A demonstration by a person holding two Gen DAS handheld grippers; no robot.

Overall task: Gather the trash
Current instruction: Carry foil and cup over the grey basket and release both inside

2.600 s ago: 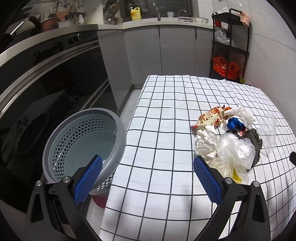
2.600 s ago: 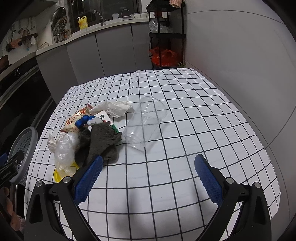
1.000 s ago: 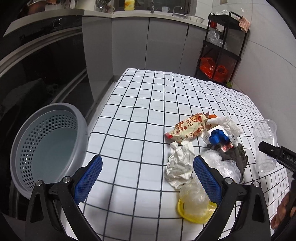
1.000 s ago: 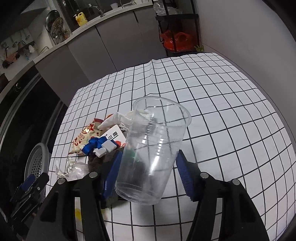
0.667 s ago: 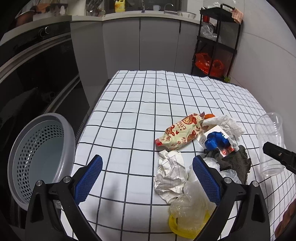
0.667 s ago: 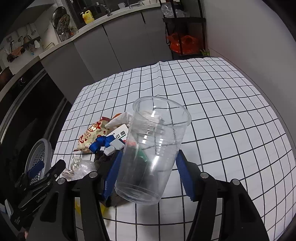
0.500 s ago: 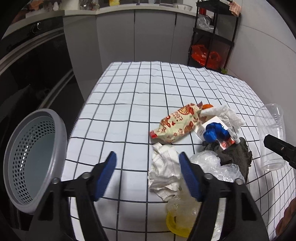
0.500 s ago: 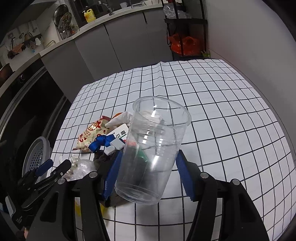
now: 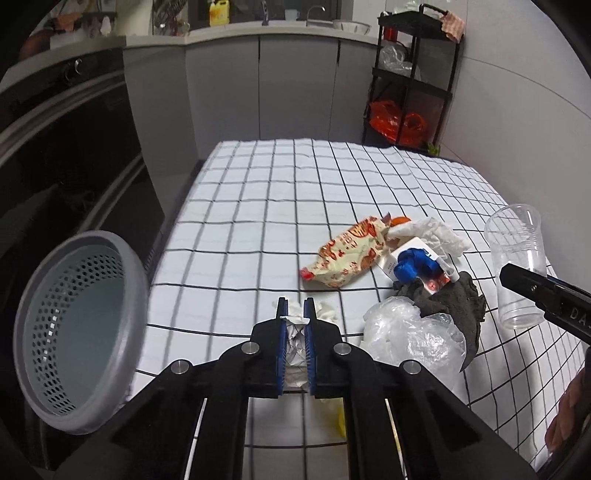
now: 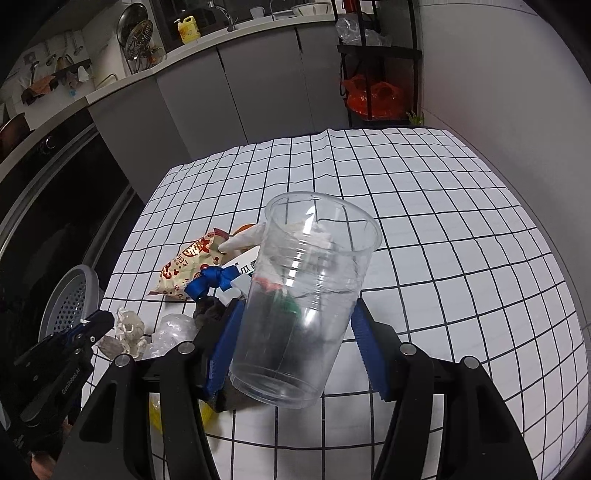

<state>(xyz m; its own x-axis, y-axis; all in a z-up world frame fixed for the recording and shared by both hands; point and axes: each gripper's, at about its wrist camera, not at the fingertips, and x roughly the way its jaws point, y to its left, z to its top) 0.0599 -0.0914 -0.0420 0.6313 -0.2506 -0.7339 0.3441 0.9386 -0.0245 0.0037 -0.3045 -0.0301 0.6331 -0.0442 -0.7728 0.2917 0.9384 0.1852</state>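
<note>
We see a desk point(image 9: 280, 206) under a white cloth gridded in black, grey cabinets point(image 9: 295, 81) behind it, a black rack point(image 9: 413, 85) with orange bags point(image 9: 397, 123) at the wall, a yellow bottle point(image 10: 189, 29) on the counter point(image 9: 258, 27), and a dark oven point(image 9: 62, 122) at left.

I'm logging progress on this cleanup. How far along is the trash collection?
Nothing is binned yet as far as shows: the visible part of the grey basket looks empty. In hand: the left hand-held gripper is shut on the crumpled paper, the right hand-held gripper on the clear plastic cup. Left on the table: the snack wrapper, plastic bag, dark cloth and others.
</note>
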